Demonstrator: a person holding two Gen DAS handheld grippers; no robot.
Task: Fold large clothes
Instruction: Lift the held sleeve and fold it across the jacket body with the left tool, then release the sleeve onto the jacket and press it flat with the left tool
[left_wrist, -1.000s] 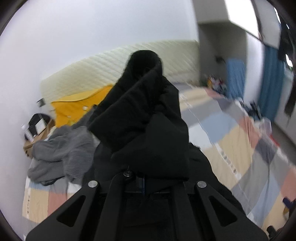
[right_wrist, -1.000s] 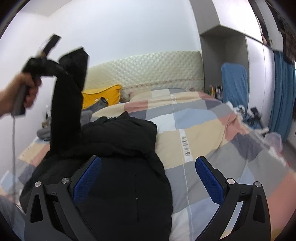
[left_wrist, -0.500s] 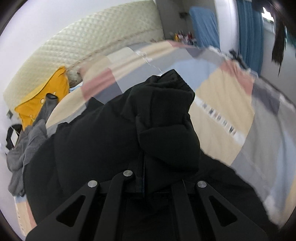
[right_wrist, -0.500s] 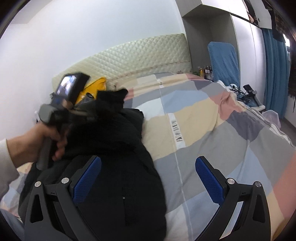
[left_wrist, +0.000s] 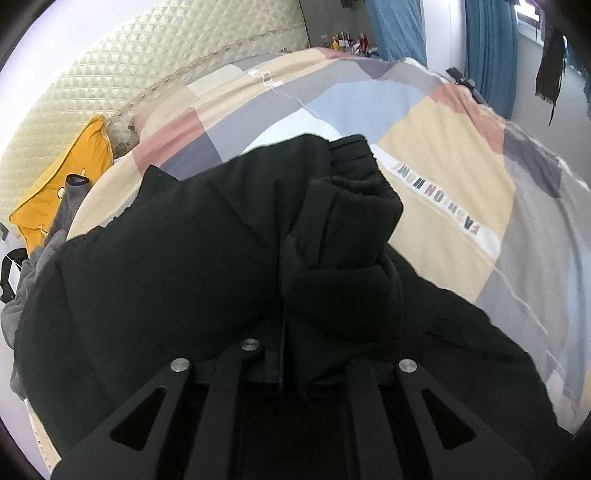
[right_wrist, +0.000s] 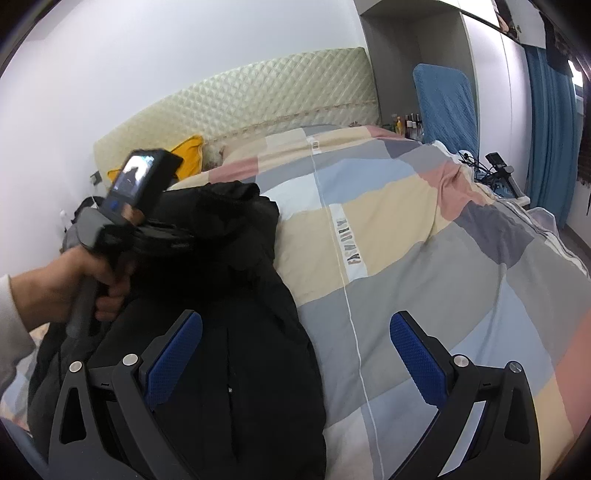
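Note:
A large black jacket (right_wrist: 236, 332) lies on the left side of the bed; it also fills the left wrist view (left_wrist: 166, 266). My left gripper (left_wrist: 284, 354) is shut on the jacket's black sleeve (left_wrist: 351, 236), whose ribbed cuff lies folded across the body of the jacket. In the right wrist view the left gripper (right_wrist: 177, 236) is held by a hand low over the jacket. My right gripper (right_wrist: 295, 354) is open and empty, above the jacket's lower right edge and the bedspread.
The patchwork bedspread (right_wrist: 424, 229) covers the bed to the right of the jacket. A yellow pillow (left_wrist: 62, 177) and grey clothes (left_wrist: 22, 291) lie at the far left by the quilted headboard (right_wrist: 258, 107). Blue curtains (right_wrist: 550, 129) hang at the right.
My left gripper has come down from high in the air, bringing the sleeve over and onto the jacket's body. My right gripper has stayed open and shifted slightly.

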